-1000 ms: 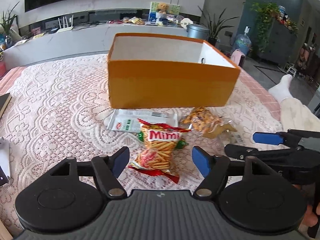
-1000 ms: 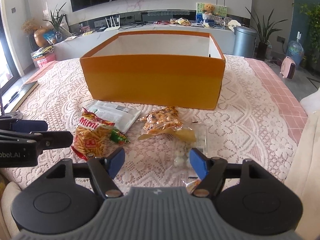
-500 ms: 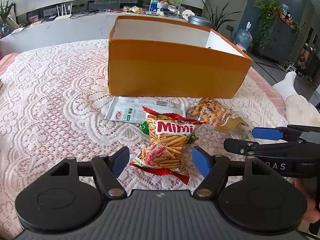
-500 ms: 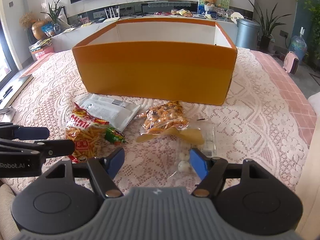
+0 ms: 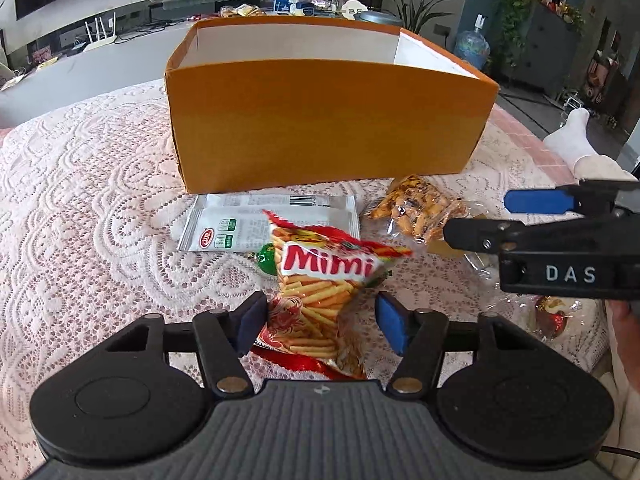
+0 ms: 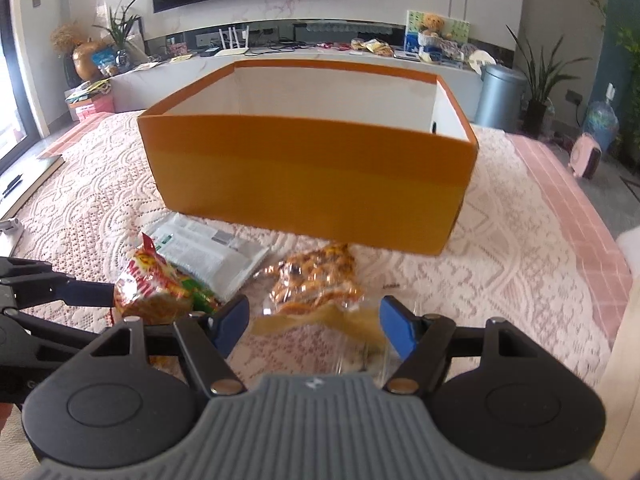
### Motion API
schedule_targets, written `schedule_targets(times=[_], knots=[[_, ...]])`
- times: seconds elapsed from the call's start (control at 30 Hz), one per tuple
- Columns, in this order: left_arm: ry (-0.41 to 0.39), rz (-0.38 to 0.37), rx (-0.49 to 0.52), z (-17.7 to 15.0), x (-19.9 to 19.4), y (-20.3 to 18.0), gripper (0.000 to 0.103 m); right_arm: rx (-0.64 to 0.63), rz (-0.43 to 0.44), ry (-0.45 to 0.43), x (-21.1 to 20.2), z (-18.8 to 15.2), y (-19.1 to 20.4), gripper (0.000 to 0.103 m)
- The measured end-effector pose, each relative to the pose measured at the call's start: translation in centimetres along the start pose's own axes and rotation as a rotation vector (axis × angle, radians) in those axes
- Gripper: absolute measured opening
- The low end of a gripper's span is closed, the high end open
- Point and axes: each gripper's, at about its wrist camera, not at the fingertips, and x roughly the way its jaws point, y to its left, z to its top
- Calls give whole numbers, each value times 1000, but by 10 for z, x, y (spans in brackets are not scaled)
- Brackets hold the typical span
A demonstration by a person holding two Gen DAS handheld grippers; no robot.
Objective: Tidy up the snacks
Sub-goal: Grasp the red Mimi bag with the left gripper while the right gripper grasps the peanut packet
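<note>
A red Mimi stick-snack bag [image 5: 320,280] lies on the lace cloth in front of an open orange box [image 5: 320,120]. My left gripper [image 5: 320,324] straddles the bag's lower half and its jaws are closing. The left pad is at the bag's edge and a gap remains at the right pad. In the right wrist view, a clear bag of orange-brown snacks [image 6: 316,280] lies before the orange box [image 6: 308,176]. My right gripper [image 6: 312,328] is open around its near end, with the pads off it. A white packet [image 5: 240,220] lies flat between the Mimi bag and the box.
A small green candy [image 5: 266,258] sits beside the Mimi bag, and a red-wrapped item [image 5: 552,316] lies at the right. A person's socked foot [image 5: 576,140] rests off the table's right side. The lace cloth [image 6: 520,260] is bare right of the box. A flat dark item [image 6: 24,184] lies at the left edge.
Both grippers have come forward and lower over the snacks. The left jaws have narrowed around the Mimi bag. The right gripper now straddles the clear bag, at the same width.
</note>
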Motion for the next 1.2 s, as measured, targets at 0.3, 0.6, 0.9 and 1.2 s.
schedule_targets(times=[0.3, 0.6, 0.9, 1.2], knots=[[41, 14, -16, 6, 7, 4, 57, -53, 35, 65, 37, 20, 0, 74], [24, 3, -94, 7, -4, 15, 53, 2, 65, 95, 63, 20, -2, 74], [28, 8, -127, 9, -7, 19, 52, -55, 14, 89, 73, 17, 6, 68], [32, 24, -129, 8, -13, 16, 52, -107, 6, 73, 67, 15, 11, 64]])
